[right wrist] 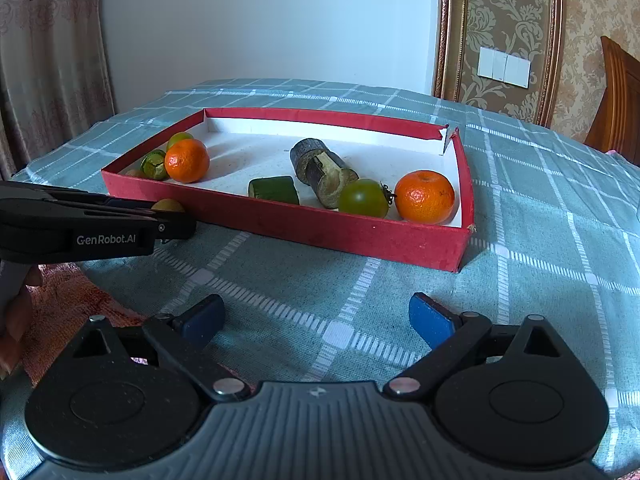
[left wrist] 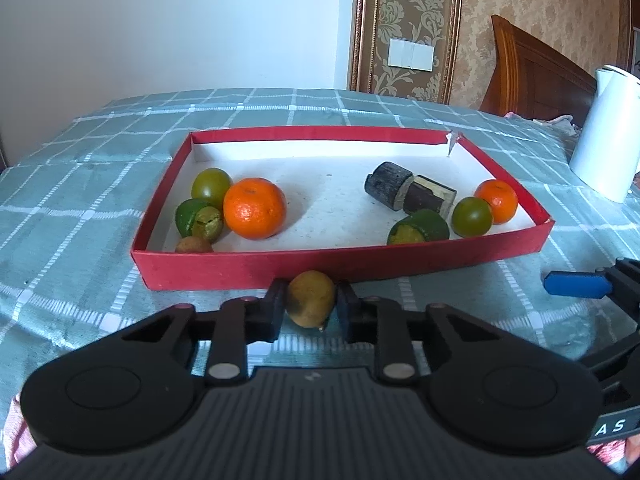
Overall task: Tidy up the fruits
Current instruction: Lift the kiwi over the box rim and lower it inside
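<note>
A red shallow box (left wrist: 248, 270) (right wrist: 320, 228) lies on the checked tablecloth. It holds two oranges (left wrist: 255, 208) (right wrist: 425, 197), green tomatoes (left wrist: 472, 217) (right wrist: 363, 198), green cut fruits (left wrist: 418, 233), a small brown fruit (left wrist: 194, 245) and dark sugarcane pieces (left wrist: 410, 193) (right wrist: 322, 170). My left gripper (left wrist: 311, 306) is shut on a small yellow-brown fruit (left wrist: 311, 299) just in front of the box's near wall; in the right wrist view the fruit (right wrist: 168, 205) shows behind that gripper's fingers. My right gripper (right wrist: 316, 318) is open and empty, over the cloth in front of the box.
A white kettle (left wrist: 604, 136) stands at the right beyond the box. A wooden headboard (left wrist: 532, 72) and a wall with a light switch (right wrist: 505, 67) lie behind. A curtain (right wrist: 48, 40) hangs at the left. The table edge curves close at the left.
</note>
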`<state>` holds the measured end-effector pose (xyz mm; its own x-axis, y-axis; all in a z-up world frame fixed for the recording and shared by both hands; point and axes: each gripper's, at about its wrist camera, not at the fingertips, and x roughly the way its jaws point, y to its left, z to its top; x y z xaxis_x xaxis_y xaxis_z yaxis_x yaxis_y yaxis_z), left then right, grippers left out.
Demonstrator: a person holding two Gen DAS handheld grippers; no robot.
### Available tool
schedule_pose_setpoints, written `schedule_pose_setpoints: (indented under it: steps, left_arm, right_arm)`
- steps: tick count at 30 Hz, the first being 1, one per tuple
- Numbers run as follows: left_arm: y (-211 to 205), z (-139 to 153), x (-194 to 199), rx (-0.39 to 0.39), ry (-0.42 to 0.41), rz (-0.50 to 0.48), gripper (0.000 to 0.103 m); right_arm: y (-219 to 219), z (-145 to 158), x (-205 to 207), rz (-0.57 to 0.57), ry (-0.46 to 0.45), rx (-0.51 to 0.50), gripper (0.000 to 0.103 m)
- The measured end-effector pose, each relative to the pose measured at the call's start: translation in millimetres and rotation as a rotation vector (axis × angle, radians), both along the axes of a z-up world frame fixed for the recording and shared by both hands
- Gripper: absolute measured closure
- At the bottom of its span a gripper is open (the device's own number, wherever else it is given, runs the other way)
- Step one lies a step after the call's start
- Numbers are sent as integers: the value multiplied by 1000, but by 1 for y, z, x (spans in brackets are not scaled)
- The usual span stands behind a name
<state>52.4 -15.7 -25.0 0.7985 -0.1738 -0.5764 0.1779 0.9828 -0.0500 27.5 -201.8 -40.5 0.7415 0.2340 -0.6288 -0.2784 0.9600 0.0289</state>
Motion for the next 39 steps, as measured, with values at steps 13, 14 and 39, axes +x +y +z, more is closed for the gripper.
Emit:
schedule_pose_setpoints:
  steps: [13,14,39]
  left_arm:
    - [1,3,-7,1,1,-28,79]
    - [1,4,-9,3,1,-36,79]
    - [-6,48,33,37,-129,-26,79]
  right_arm:
    - [0,0,0,1,0,0,3]
    - [0,0,0,0,0,0,3]
    - [0,0,0,2,1,0,3]
